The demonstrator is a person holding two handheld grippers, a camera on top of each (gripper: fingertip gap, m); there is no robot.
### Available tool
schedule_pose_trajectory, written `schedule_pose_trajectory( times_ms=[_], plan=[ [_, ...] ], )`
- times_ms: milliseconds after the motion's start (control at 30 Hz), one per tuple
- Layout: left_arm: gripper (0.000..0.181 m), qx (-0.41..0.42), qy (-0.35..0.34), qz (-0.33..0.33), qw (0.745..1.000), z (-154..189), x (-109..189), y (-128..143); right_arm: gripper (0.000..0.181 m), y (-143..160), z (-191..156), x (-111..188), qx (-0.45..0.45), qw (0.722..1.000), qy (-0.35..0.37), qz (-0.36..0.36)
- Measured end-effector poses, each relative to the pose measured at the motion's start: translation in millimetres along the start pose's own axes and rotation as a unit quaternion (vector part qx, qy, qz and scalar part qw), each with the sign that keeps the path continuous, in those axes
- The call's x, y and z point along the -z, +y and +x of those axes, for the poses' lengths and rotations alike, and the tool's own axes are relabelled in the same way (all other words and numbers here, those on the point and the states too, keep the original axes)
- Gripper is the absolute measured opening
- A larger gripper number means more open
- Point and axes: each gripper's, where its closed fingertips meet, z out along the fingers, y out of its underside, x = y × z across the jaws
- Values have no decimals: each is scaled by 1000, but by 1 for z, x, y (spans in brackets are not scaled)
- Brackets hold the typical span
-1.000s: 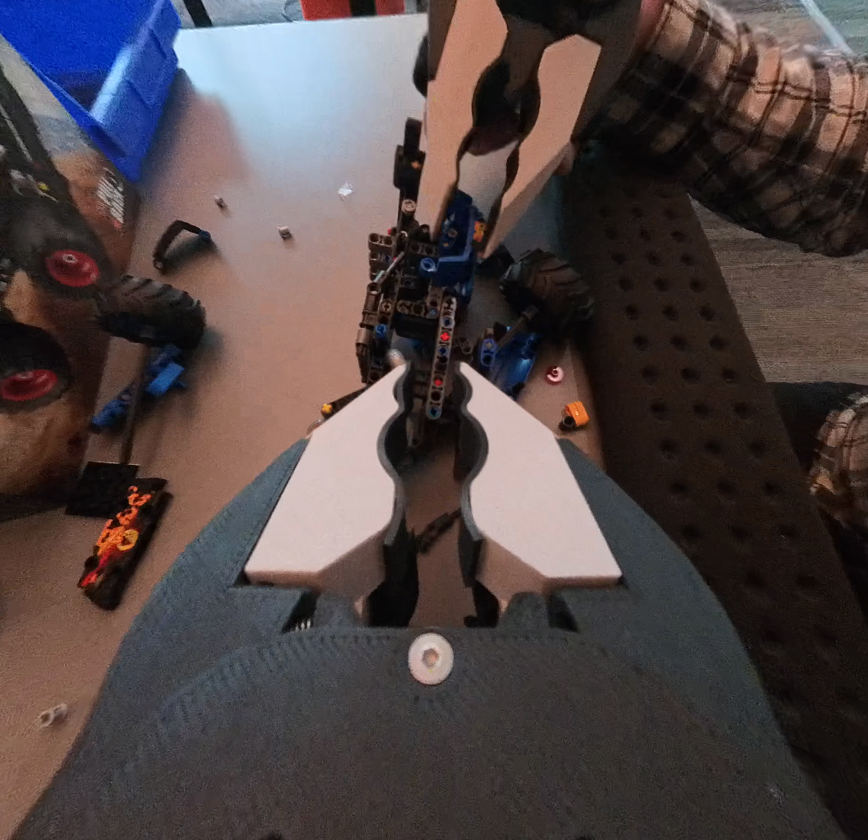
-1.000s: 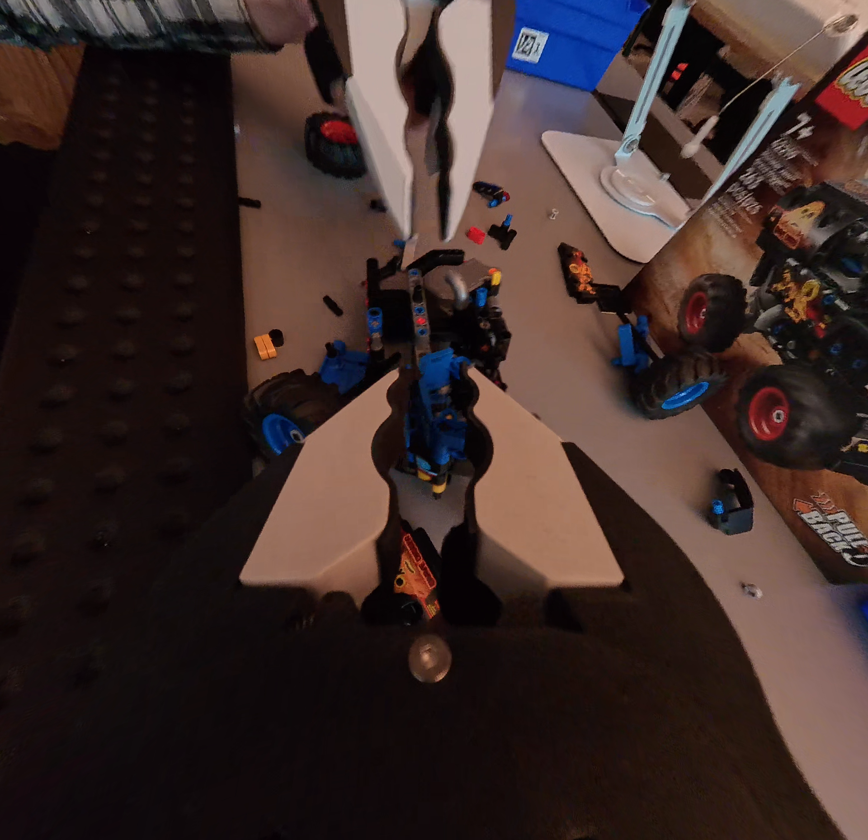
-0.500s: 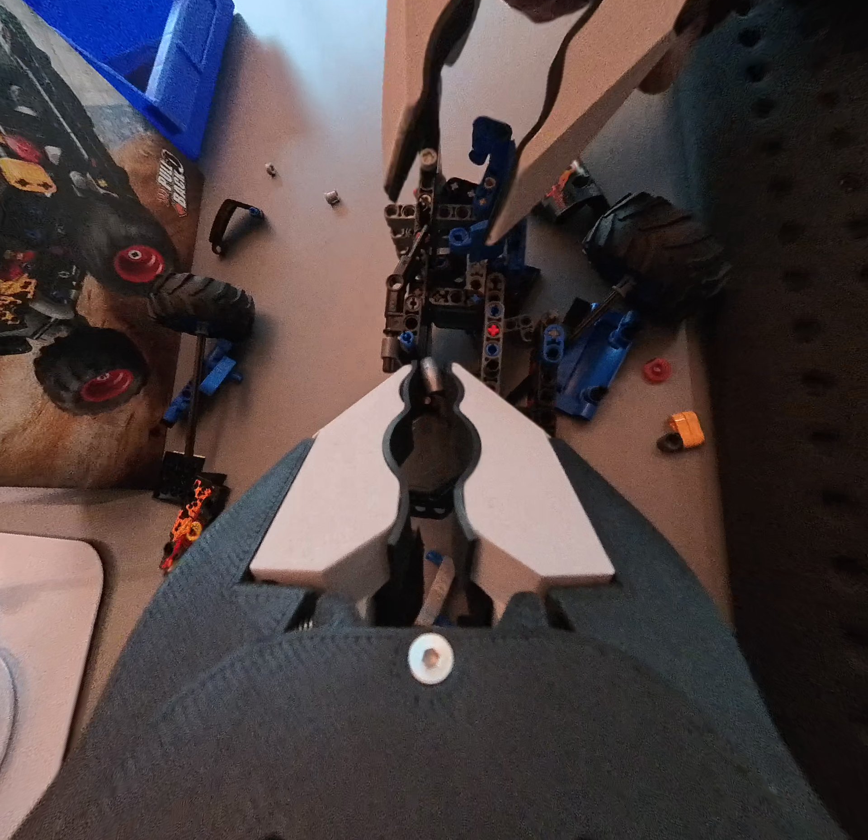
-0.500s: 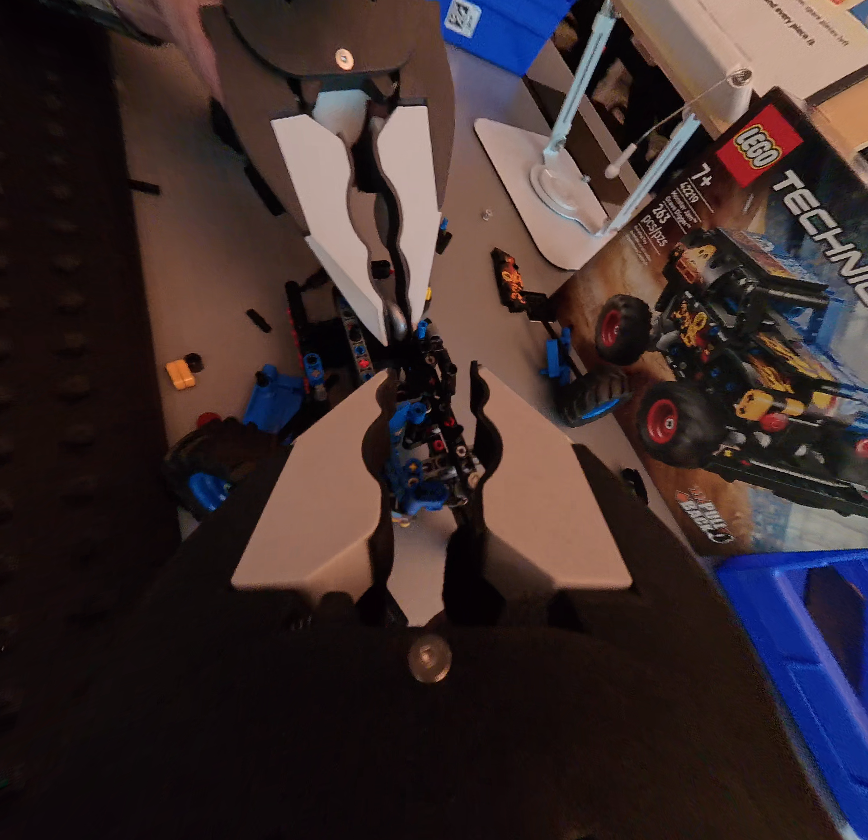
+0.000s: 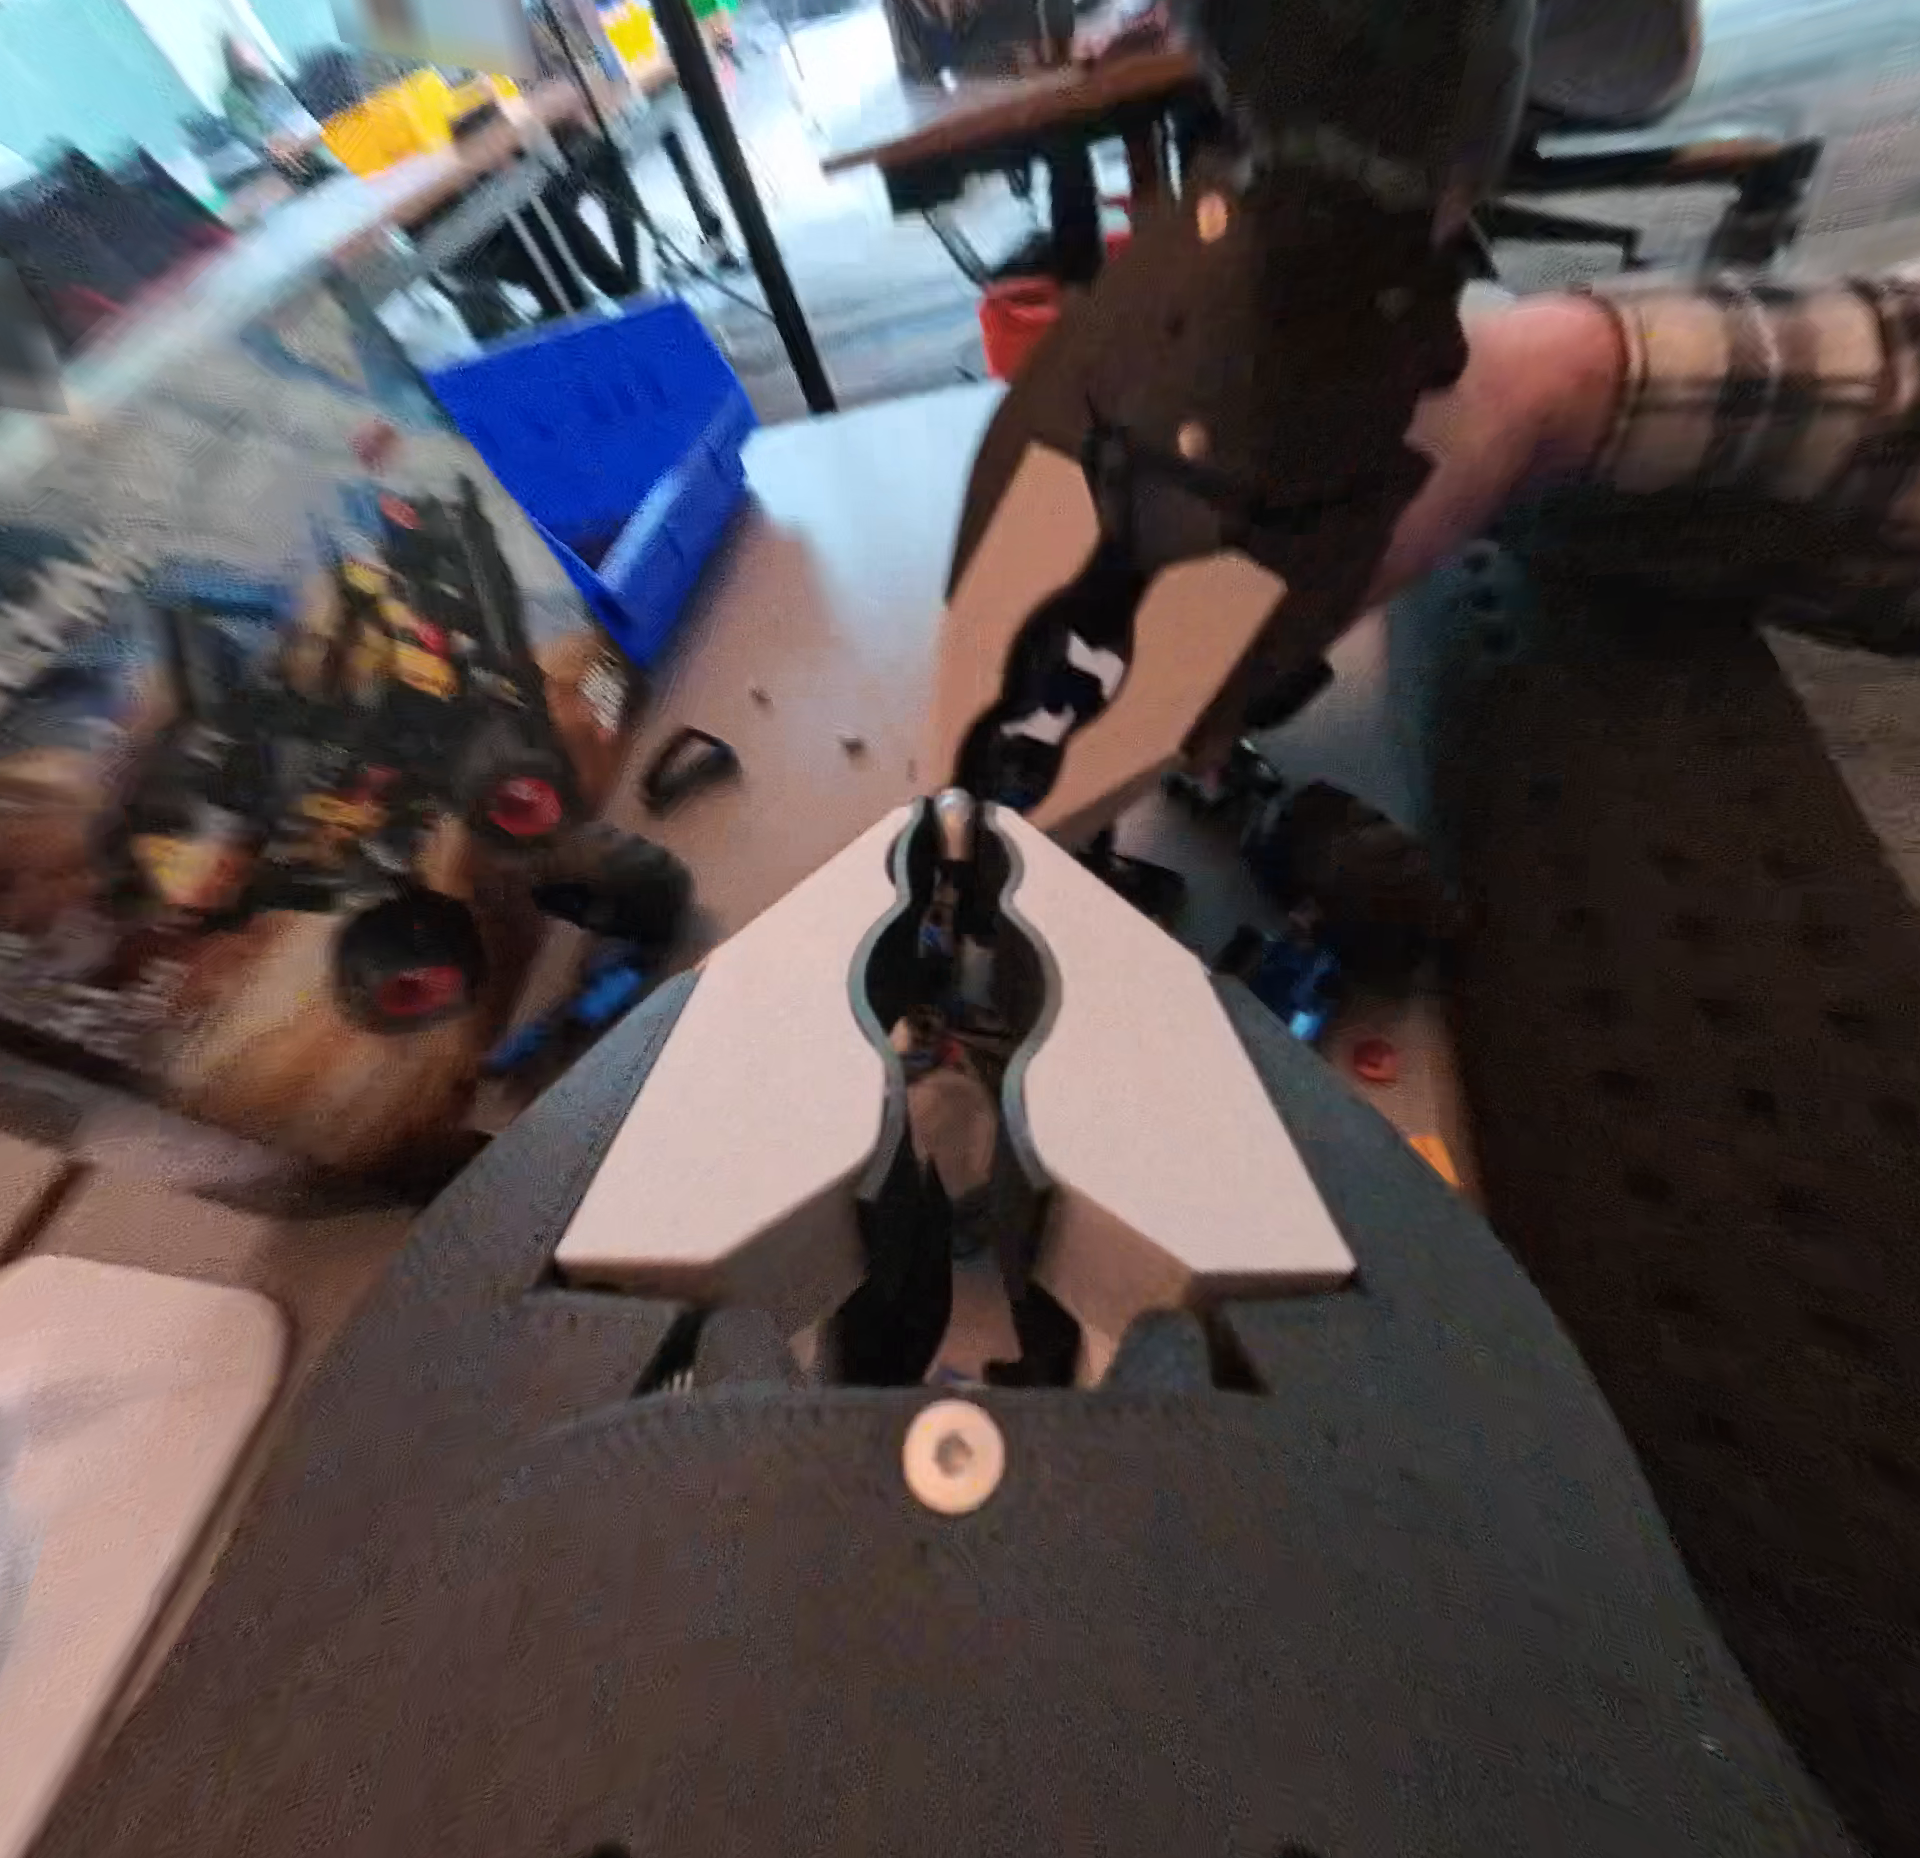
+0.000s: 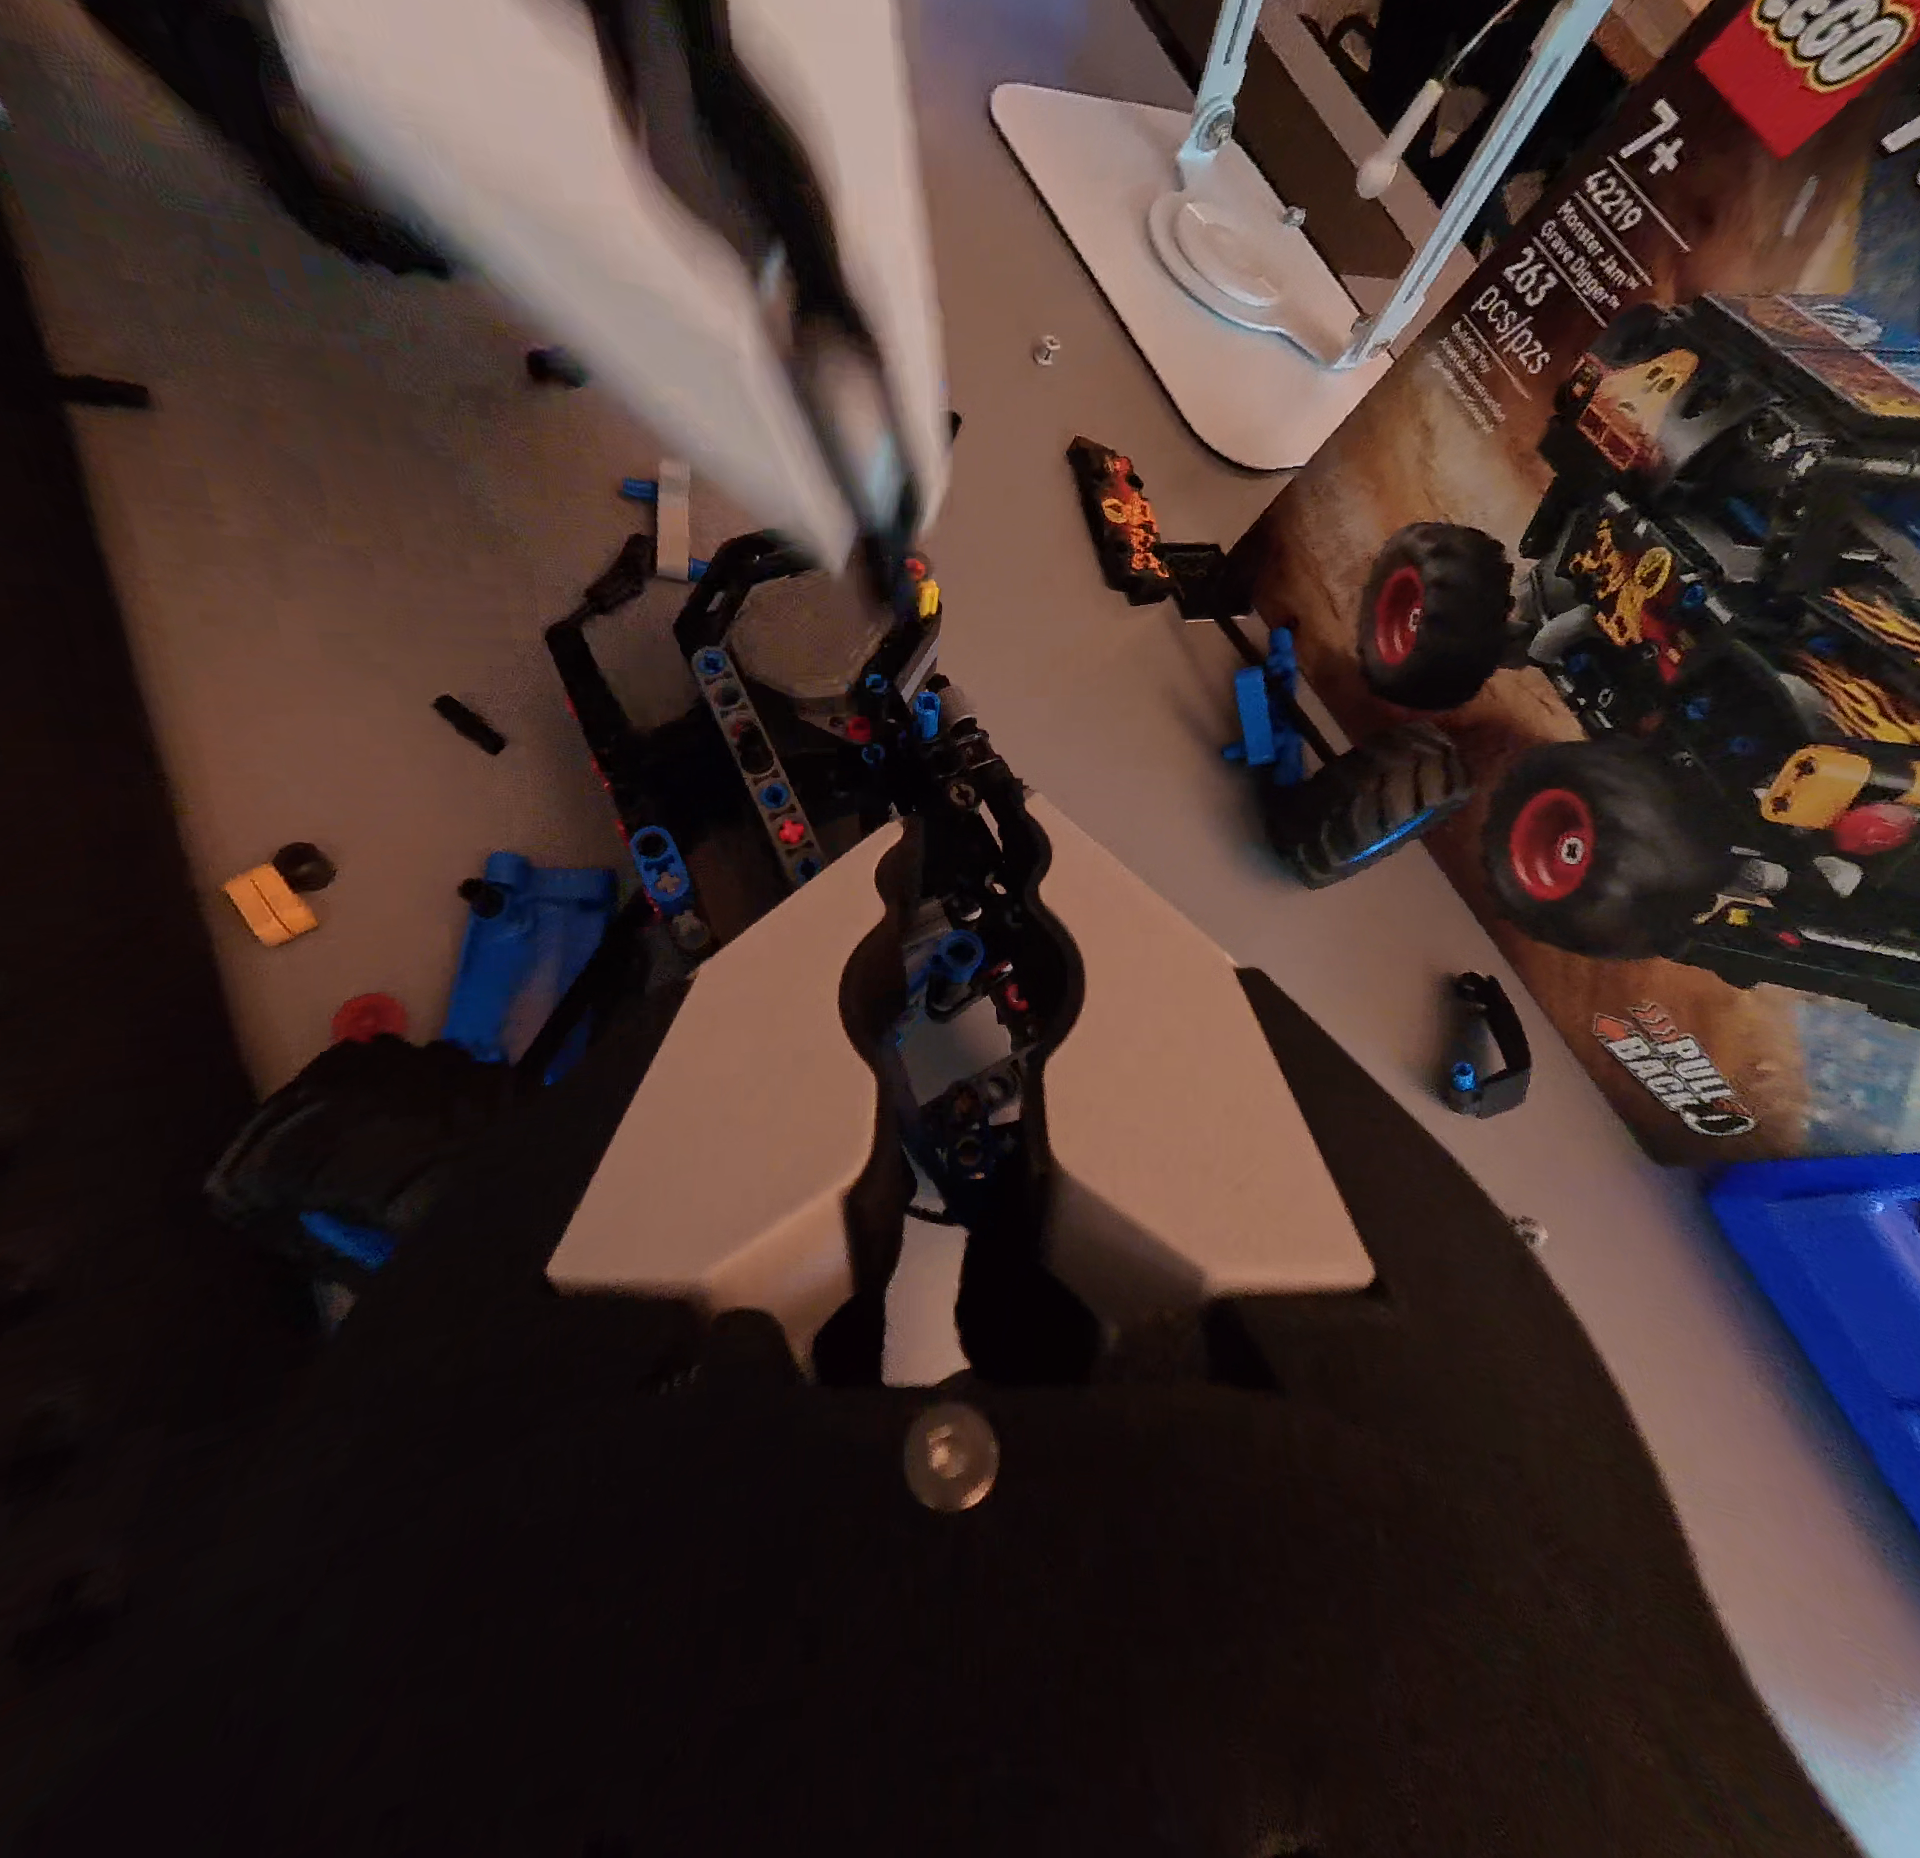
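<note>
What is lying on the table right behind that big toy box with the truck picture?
In the right wrist view, the white base of a stand sits on the table just beyond the toy box. Whatever lies directly behind the box is covered by it.

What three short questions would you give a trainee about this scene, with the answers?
1. True or false: the right gripper is empty.
2. What colour is the bin beside the toy box?
3. Which of these lies nearest the orange piece? A white stand, B red disc, C toy box.

Key
1. False: its fingers hold a brick frame.
2. Blue.
3. B.
</note>
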Motion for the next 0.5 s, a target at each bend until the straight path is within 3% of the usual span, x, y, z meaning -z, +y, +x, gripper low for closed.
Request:
schedule_pose_trajectory(
  times_ms=[33,100,133,233,400,500],
  plan=[
    [5,-43,-39,-24,998,-13,6,-3,14,0,0,0,3,1000,2,1],
    [5,-42,5,-143,989,-7,1,48,14,-1,0,0,0,1000,2,5],
    [5,-48,18,-166,985,-1,2,65,14,-1,-1,1,-7,1000,-3,11],
    [6,-15,90,-170,981,16,18,73,15,-3,-3,3,-21,999,-19,29],
    [6,-25,140,-216,966,24,49,91,16,-3,-5,4,-20,999,-25,37],
    [40,-18,136,-238,962,22,52,101,17,-3,-6,5,-18,999,-26,40]
  ],
)
